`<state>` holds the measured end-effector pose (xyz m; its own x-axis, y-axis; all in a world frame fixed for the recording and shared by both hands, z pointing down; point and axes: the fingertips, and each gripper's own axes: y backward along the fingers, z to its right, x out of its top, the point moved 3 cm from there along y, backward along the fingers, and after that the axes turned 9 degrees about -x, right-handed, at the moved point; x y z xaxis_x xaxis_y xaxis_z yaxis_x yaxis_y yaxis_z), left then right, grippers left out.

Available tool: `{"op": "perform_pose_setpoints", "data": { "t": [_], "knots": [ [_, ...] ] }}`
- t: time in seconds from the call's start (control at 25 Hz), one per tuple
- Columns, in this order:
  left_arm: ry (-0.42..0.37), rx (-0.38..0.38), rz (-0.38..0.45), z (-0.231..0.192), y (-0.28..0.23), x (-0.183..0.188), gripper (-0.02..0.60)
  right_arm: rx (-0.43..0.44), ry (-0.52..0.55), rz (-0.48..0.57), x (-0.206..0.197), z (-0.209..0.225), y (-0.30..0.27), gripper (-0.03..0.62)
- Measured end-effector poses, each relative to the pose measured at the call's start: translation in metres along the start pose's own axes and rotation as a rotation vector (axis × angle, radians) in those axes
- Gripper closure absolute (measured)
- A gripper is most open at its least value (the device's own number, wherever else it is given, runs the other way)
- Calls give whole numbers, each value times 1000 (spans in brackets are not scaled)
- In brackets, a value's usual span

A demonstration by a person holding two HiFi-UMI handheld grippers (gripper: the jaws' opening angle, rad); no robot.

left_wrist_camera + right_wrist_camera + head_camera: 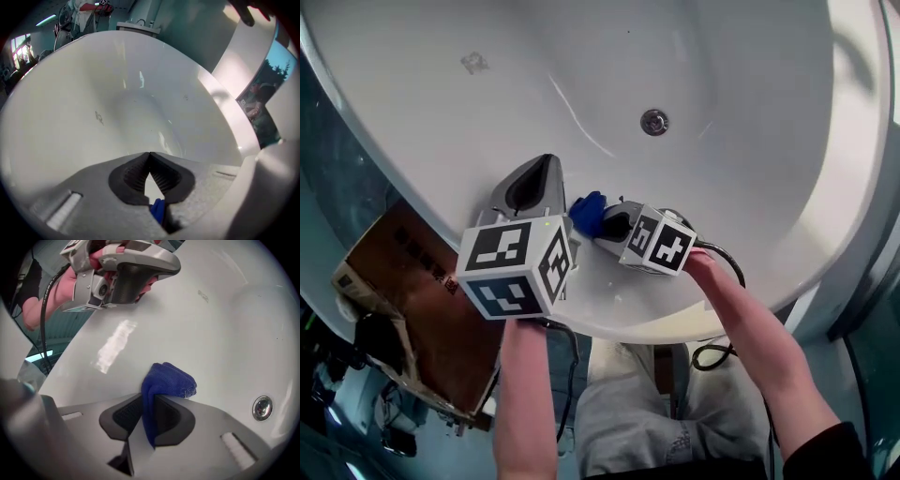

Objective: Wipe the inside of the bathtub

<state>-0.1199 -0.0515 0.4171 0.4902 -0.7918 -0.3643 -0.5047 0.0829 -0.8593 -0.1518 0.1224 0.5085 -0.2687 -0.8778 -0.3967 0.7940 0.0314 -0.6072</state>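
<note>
The white bathtub (pixel 487 112) fills the head view, with its drain (pixel 654 122) near the middle. My right gripper (pixel 605 225) hangs just inside the near rim, shut on a folded blue cloth (pixel 589 214). In the right gripper view the cloth (pixel 168 380) sticks out past the gripper (pixel 149 404) against the tub wall, and the drain (pixel 261 407) lies low at the right. My left gripper (pixel 546 167) is close to the cloth's left, over the near wall. Its jaws meet at the tips (pixel 150 153) with nothing between the pads.
A brown cardboard box (pixel 412 281) stands on the floor outside the tub at left. A black cable (pixel 712 352) hangs below the near rim (pixel 628 309). A small scuff (pixel 473 63) marks the far tub wall. The person's legs are under the rim.
</note>
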Motion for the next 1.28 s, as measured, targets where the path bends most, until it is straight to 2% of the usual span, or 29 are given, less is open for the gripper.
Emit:
{"op": "perform_pose_setpoints", "data": {
  "t": [0.48, 0.88, 1.12, 1.28],
  "knots": [
    [-20, 17, -21, 12, 17, 5, 577, 125, 22, 86, 28, -80, 44, 517],
    [0, 12, -5, 26, 22, 10, 577, 256, 97, 143, 47, -140, 82, 517],
    [15, 16, -17, 26, 17, 4, 577, 288, 93, 161, 48, -139, 87, 516],
    [17, 16, -20, 29, 12, 3, 577, 246, 71, 197, 53, -119, 95, 516]
  ]
}}
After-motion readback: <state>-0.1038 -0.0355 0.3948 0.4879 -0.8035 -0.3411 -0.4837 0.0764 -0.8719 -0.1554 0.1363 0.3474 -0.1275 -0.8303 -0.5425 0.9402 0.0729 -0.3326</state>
